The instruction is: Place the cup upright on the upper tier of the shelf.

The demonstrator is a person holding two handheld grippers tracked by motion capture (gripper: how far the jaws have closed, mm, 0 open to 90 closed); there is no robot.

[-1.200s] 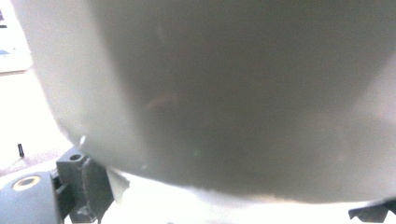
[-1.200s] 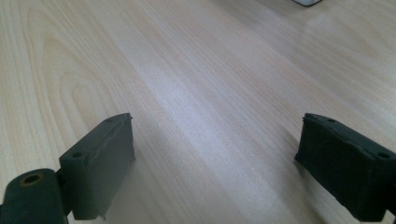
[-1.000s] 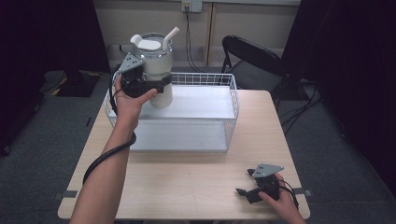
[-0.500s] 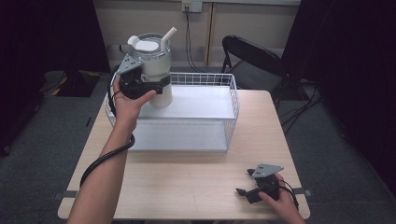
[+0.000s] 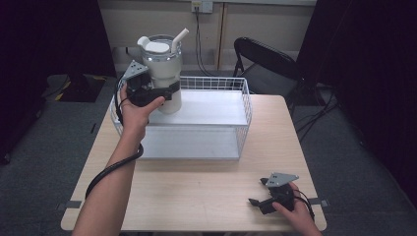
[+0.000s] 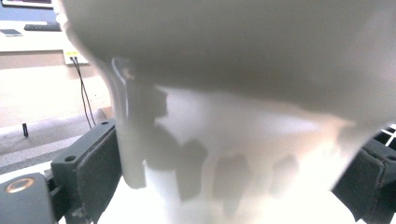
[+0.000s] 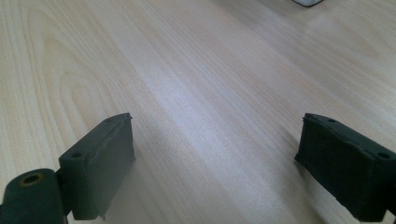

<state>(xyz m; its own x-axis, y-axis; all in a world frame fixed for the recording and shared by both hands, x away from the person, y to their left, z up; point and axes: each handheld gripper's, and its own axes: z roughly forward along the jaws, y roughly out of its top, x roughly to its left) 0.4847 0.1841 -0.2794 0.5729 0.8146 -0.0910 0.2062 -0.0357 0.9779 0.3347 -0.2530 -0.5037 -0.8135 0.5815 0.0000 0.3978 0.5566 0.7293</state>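
A large white tumbler [image 5: 164, 69] with a lid and a straw is upright at the back left corner of a white wire basket [image 5: 244, 105]. My left gripper [image 5: 169, 92] is shut on the tumbler's lower body. Its jaws press either side of the tumbler [image 6: 233, 93] in the left gripper view, where my left gripper [image 6: 233, 186] is seen close up. I cannot tell whether the tumbler's base touches the basket floor. My right gripper [image 5: 255, 202] rests open on the wooden table [image 5: 196, 191] at the front right. In its own view my right gripper [image 7: 215, 158] has only bare wood between its jaws.
The basket takes up the back half of the table, with a white floor inside it. A black folding chair [image 5: 265, 59] stands behind the table's right side. Cables hang from a wall socket [image 5: 201, 6] behind the basket.
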